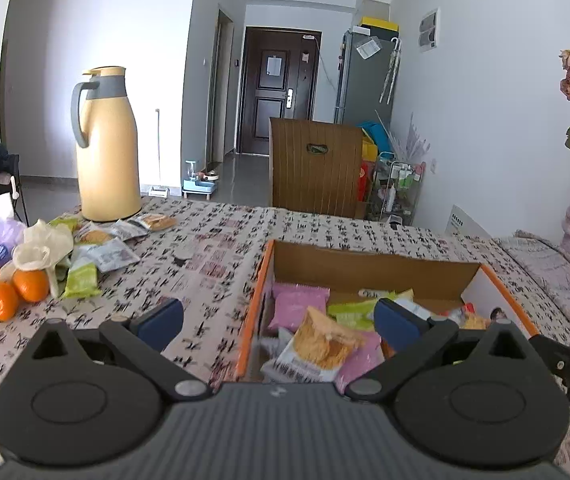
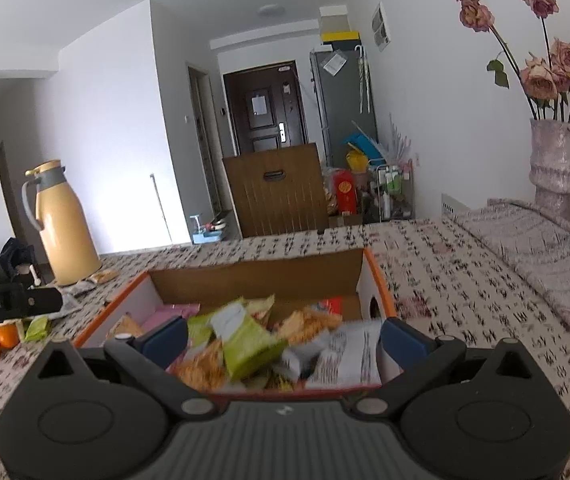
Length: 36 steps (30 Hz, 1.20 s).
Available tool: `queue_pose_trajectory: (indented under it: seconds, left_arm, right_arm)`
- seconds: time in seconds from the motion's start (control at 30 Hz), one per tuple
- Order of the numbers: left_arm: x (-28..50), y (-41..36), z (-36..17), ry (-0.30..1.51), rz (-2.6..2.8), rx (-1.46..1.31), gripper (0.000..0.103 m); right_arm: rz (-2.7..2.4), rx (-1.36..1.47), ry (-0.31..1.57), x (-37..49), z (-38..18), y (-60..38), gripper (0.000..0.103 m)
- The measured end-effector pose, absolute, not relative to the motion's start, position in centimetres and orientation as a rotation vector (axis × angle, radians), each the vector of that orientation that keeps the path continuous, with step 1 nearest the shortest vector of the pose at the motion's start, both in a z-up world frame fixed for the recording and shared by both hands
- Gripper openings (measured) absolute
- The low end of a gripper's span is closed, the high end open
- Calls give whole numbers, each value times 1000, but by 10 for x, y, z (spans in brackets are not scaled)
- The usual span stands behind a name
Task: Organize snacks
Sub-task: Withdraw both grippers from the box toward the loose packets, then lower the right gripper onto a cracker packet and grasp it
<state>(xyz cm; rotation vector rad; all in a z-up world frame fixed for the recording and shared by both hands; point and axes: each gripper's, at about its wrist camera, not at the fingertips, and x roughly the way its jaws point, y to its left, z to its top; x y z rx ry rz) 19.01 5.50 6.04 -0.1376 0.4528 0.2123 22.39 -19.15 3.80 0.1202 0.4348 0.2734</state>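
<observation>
An orange-edged cardboard box (image 1: 373, 268) on the patterned tablecloth holds several snack packets: pink, green and a cake packet (image 1: 321, 346). The box also shows in the right wrist view (image 2: 261, 276). My left gripper (image 1: 279, 320) is open and empty over the box's left edge. My right gripper (image 2: 283, 338) is open and empty above the box's near side, over a green packet (image 2: 251, 344) and a white packet (image 2: 349, 354). Loose snack packets (image 1: 101, 246) lie on the table at the left, near the jug.
A yellow thermos jug (image 1: 105, 148) stands at the far left of the table. Oranges (image 1: 15, 290) and plastic bags (image 1: 45, 246) lie at the left edge. A vase of dried roses (image 2: 555, 160) stands at the right. A brown chair back (image 1: 315, 166) rises beyond the table.
</observation>
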Motion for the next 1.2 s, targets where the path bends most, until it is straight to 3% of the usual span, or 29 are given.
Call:
queue_pose_trajectory:
  seconds: [0.83, 1.2]
  left_arm:
    - [123, 72, -27, 665, 180, -106, 103]
    - [124, 71, -34, 661, 165, -109, 103]
  right_arm:
    - [281, 37, 605, 143, -21, -206, 103]
    - [277, 35, 649, 144, -32, -203, 103]
